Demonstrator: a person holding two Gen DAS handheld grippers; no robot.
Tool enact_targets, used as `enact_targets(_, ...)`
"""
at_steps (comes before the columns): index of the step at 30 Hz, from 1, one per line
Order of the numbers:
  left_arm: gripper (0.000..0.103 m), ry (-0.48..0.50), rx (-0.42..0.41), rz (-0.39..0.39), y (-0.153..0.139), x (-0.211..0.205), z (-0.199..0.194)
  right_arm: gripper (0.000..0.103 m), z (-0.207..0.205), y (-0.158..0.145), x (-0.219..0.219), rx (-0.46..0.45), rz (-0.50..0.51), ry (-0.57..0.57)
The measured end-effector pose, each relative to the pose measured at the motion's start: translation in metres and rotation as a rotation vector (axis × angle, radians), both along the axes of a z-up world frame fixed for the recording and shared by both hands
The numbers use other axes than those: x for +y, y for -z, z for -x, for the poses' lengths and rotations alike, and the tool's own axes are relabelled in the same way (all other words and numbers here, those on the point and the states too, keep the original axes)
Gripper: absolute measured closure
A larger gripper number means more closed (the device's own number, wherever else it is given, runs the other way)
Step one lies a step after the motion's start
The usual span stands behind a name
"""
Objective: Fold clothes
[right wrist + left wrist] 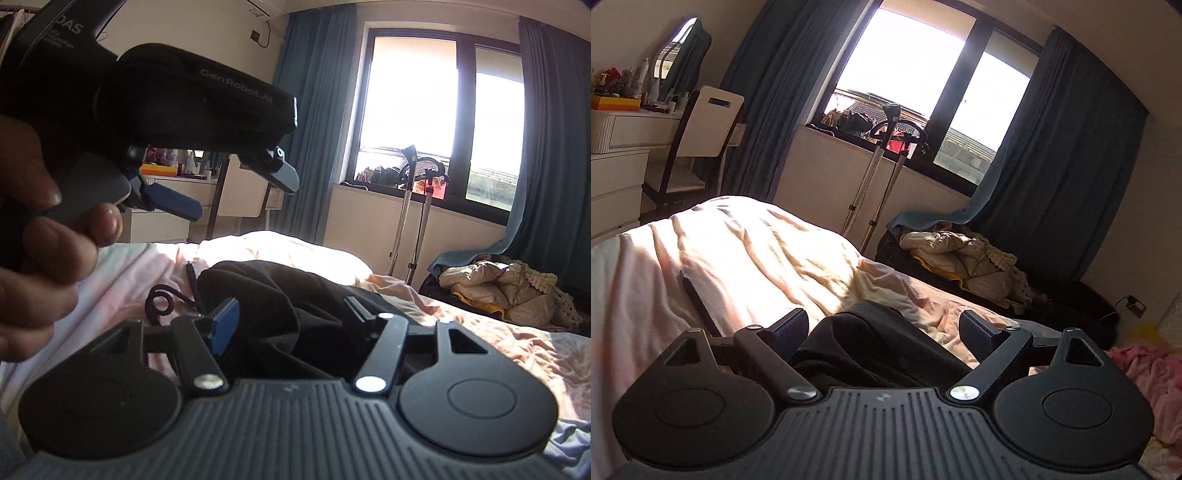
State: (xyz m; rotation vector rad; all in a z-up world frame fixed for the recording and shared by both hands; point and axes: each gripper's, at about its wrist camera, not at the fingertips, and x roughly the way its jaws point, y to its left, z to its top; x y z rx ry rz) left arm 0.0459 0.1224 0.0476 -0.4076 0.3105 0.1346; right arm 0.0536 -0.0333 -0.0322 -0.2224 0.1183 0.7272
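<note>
A black garment (871, 343) lies bunched on the pink bedsheet (746, 254). My left gripper (882, 326) is open, its fingers wide apart on either side of the garment's folded edge. In the right wrist view the same black garment (266, 291) lies in a heap with a dark drawstring (162, 302) curling out to its left. My right gripper (291, 317) is open, its fingers spread around the garment's near edge. The left gripper (243, 188) also shows there, held in a hand above the bed at upper left, its fingers apart.
A pile of light jackets (971, 258) lies on a dark seat right of the bed. A garment steamer stand (882, 162) stands by the window. A chair (701, 140) and white dresser (617, 147) are at the left. Pink cloth (1148, 373) lies at right.
</note>
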Motion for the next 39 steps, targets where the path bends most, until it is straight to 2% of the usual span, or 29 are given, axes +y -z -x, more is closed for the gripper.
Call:
enact_targets(2,0.010,0.024,0.022,-0.011,0.004,-0.018,-0.005,0.037,0.005,-0.008,-0.028,-0.005,-0.010,0.037)
enact_targets(5,0.010,-0.026,0.060,-0.077,0.017,-0.034,-0.018,0.037,0.006,-0.010,-0.071,-0.009,-0.028,0.144)
enact_targets(10,0.010,-0.039,0.110,-0.086,0.043,-0.032,-0.027,0.038,-0.006,0.018,-0.122,0.096,-0.095,0.298)
enact_targets(14,0.010,-0.099,0.170,-0.095,0.055,-0.025,-0.031,0.037,-0.019,0.033,-0.120,0.142,-0.107,0.321)
enact_targets(16,0.010,-0.122,0.196,-0.059,0.059,-0.019,-0.032,0.037,-0.025,0.041,-0.114,0.179,-0.116,0.320)
enact_targets(18,0.010,-0.140,0.212,-0.027,0.062,-0.014,-0.033,0.037,-0.029,0.056,-0.104,0.218,-0.075,0.315)
enact_targets(22,0.010,-0.145,0.214,-0.050,0.060,-0.017,-0.033,0.037,-0.031,0.076,-0.093,0.241,-0.041,0.300)
enact_targets(27,0.009,-0.115,0.214,-0.077,0.054,-0.026,-0.023,0.037,-0.029,0.075,-0.097,0.264,-0.059,0.300)
enact_targets(29,0.009,-0.095,0.203,-0.063,0.050,-0.026,-0.015,0.037,-0.026,0.072,-0.101,0.261,-0.062,0.308)
enact_targets(33,0.008,-0.046,0.158,-0.018,0.042,-0.028,0.000,0.037,-0.025,0.061,-0.114,0.254,-0.141,0.323)
enact_targets(39,0.008,0.006,0.076,-0.024,0.039,-0.038,0.004,0.037,-0.025,0.061,-0.102,0.235,-0.096,0.299)
